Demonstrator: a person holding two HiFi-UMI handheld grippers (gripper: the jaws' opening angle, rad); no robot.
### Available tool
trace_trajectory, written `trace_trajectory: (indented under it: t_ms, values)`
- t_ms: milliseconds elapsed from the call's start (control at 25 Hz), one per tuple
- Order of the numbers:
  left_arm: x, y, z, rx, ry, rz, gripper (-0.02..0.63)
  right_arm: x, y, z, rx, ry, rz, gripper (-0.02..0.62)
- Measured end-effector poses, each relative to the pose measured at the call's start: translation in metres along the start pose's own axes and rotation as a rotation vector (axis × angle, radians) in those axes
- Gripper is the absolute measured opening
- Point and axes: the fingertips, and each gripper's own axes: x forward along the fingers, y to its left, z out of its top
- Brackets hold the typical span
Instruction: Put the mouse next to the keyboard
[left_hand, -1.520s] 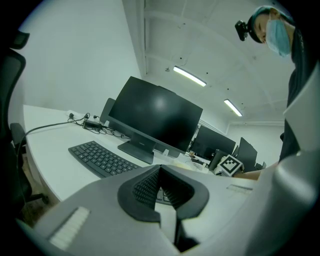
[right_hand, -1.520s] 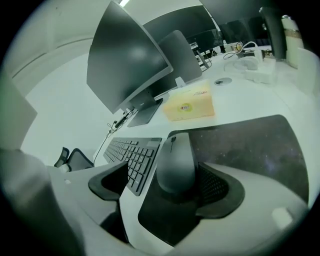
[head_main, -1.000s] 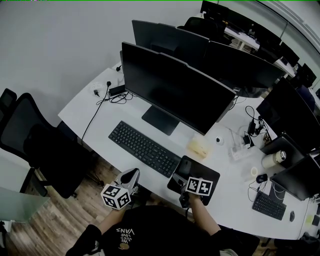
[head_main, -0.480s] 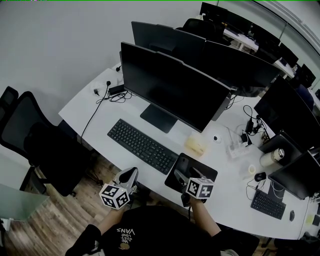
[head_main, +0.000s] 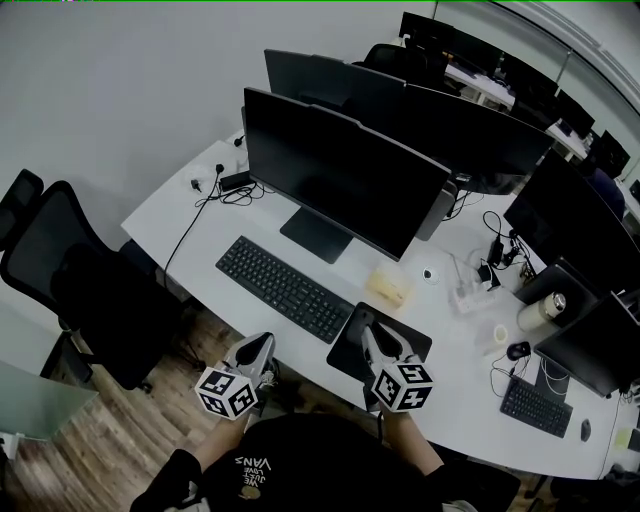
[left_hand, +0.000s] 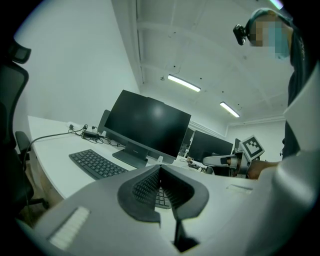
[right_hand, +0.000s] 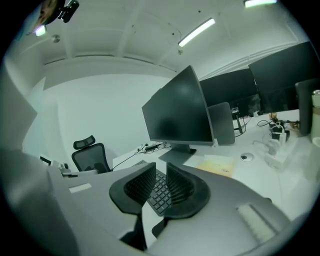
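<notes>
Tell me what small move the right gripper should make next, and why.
Probably draw the right gripper back toward you, clear of the mouse pad. Its jaws have just been closing and stand nearly together with nothing between them, only the keyboard showing through the gap. The mouse I cannot make out against the dark pad.

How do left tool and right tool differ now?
On the left tool the jaws touch; on the right tool they stand a slit apart, having just been closing. The left tool hangs off the desk; the right tool is over the mouse pad. Both are empty, aimed at the keyboard.
</notes>
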Motion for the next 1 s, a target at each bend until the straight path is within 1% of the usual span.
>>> trace_trajectory:
  t_ms: [80, 120, 280, 440, 680, 1000]
  values:
    - [-0.004, -0.004, 0.001, 0.003, -0.009, 0.000, 0.002, -0.008, 0.002, 0.005, -0.006, -0.029, 0.003, 0.024]
    - [-0.005, -0.007, 0.002, 0.004, -0.015, 0.000, 0.002, -0.011, 0.003, 0.005, -0.010, -0.038, 0.005, 0.006]
    - [-0.012, -0.016, 0.003, 0.011, -0.030, -0.003, 0.002, -0.020, 0.004, -0.002, -0.020, -0.036, 0.020, 0.006]
    - [-0.020, -0.023, -0.002, 0.025, -0.030, 0.001, 0.002, -0.030, 0.005, -0.016, -0.014, -0.012, 0.025, 0.005]
    - [-0.033, -0.025, -0.015, 0.011, -0.024, 0.017, 0.002, -0.036, 0.009, -0.035, -0.015, 0.029, 0.034, 0.005]
    - [-0.046, -0.025, -0.024, 0.003, -0.014, 0.016, 0.002, -0.039, 0.018, -0.047, -0.041, 0.061, 0.021, 0.005]
